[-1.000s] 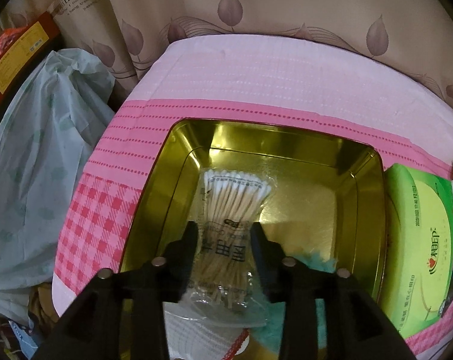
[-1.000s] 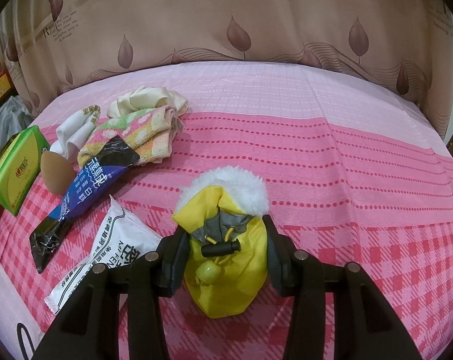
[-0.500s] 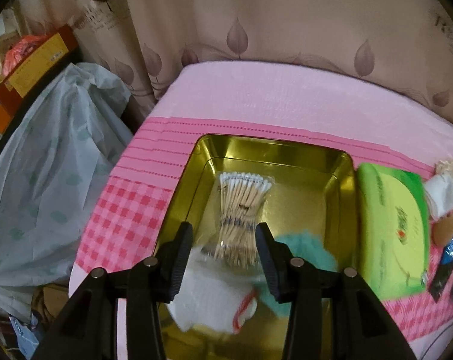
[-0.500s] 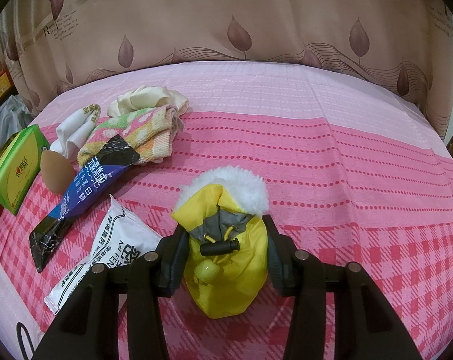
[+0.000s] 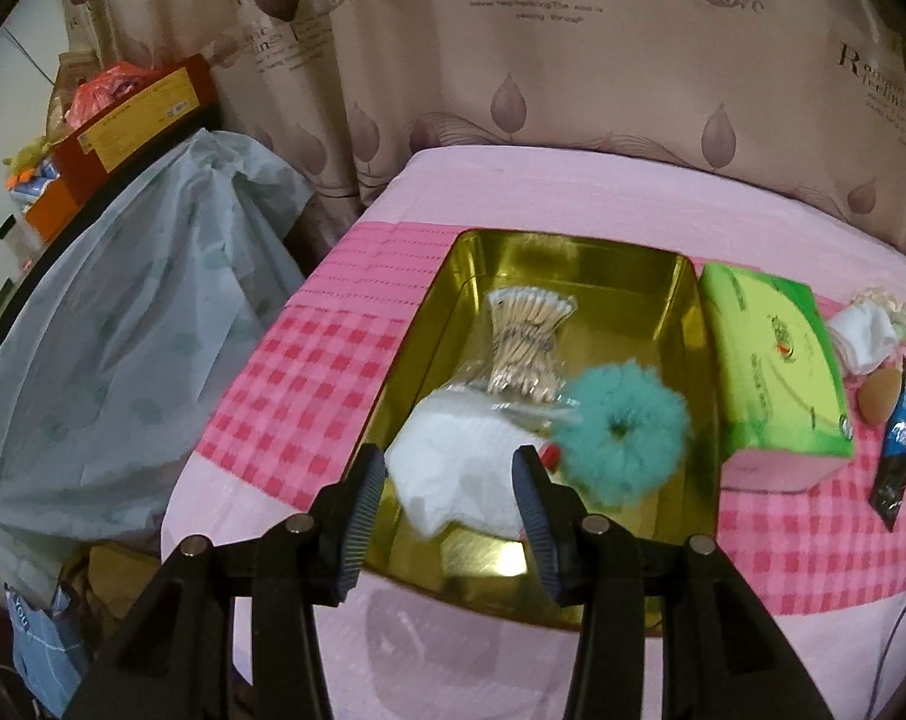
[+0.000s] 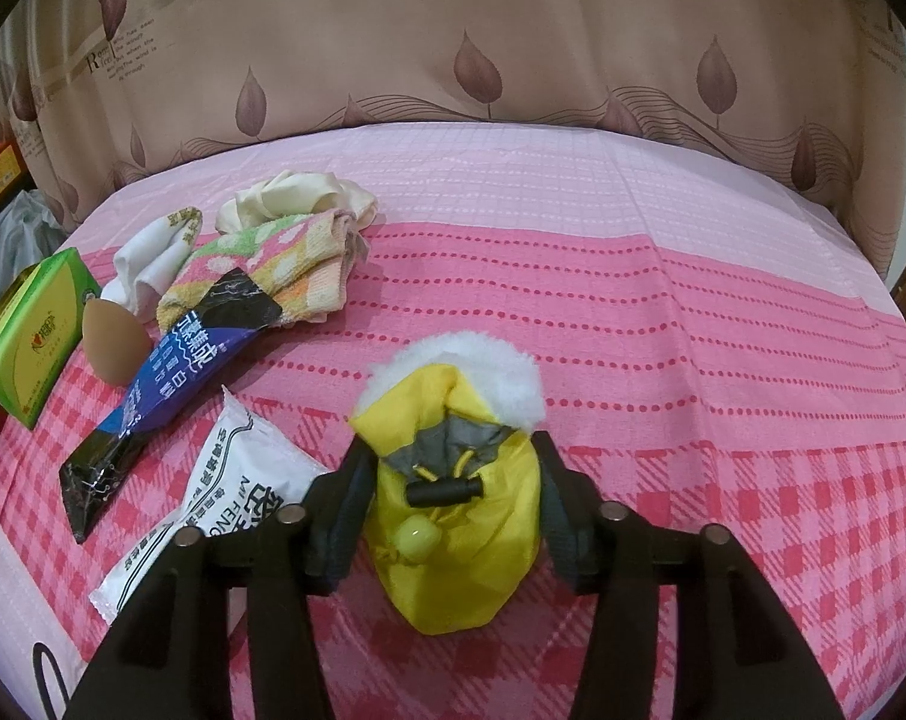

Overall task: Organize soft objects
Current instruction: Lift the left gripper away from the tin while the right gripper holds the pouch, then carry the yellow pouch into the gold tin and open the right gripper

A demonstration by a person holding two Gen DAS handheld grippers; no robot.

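Left gripper (image 5: 450, 507): angled steeply down above the near edge of the tin (image 5: 696, 324); jaws spread, nothing between the pads. Its fingers (image 5: 357, 516) frame the white cloth (image 5: 459, 468) lying below in the tin, apart from it.

Tin, gold, open, on the bed. Contents: swab pack (image 5: 525, 348) in the middle, cotton tips toward 12 o'clock; white cloth at 7 o'clock of the pack, under its near end; teal scrunchie (image 5: 624, 429) at 4 o'clock of the pack, touching the cloth.

Right gripper (image 6: 453, 510): angled steeply down; jaws opening, with the yellow pouch (image 6: 459, 540) between them. Pads stand at either side of the pouch; a sliver of gap shows on the left side, and contact on the right cannot be told. Pouch rests on the bedspread (image 6: 663, 330), white fluffy trim toward 12 o'clock, black toggle and yellow bead facing up.

Bedspread, pink, checked near, dotted stripes farther. From the pouch: white packet (image 6: 225, 498) at 9 o'clock; dark blue sachet (image 6: 165, 402) at 10 o'clock; tan sponge (image 6: 114, 345), green tissue pack (image 6: 30, 324), folded towel (image 6: 273, 264), white cloths and a cream scrunchie (image 6: 297, 198) toward 10 to 11 o'clock.

Room: beige leaf-print curtain (image 6: 513, 48) behind the bed; pale plastic cover (image 5: 123, 324) and boxes at 9 o'clock of the tin.
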